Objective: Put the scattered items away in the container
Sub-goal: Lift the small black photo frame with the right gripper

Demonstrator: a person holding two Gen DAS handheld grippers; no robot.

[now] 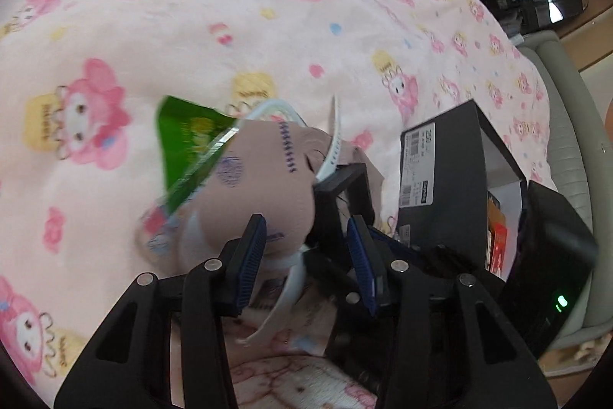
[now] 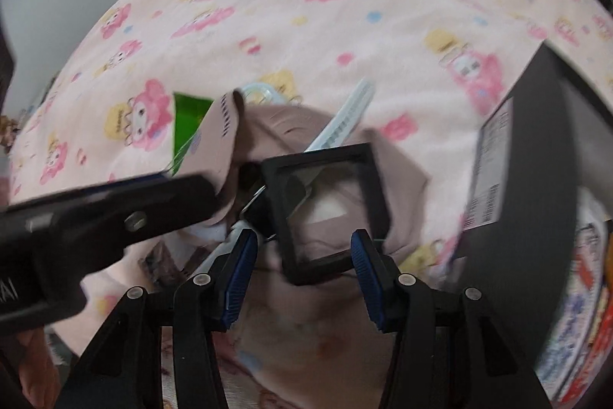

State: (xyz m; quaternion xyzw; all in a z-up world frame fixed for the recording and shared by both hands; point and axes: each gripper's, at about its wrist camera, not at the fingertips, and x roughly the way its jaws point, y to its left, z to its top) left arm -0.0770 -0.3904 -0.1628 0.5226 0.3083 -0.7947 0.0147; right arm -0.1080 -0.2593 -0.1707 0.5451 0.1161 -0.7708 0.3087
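Between the spread right fingers [image 2: 302, 255] a stiff, light black frame [image 2: 325, 209] is seen, best gripped by its edges; left fingers [image 1: 306, 244] are parted around soft cloth [image 1: 264, 186].

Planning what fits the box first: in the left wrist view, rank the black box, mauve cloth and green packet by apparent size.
1. black box, though it sits farther off, so its lead is likely real.
2. mauve cloth, nearest the camera, possibly flattered.
3. green packet, partly tucked under the cloth.

Both wrist views look steeply down, close over the bed [image 1: 191, 25]; both share the beige cloth [image 1: 260, 186] at centre frame.
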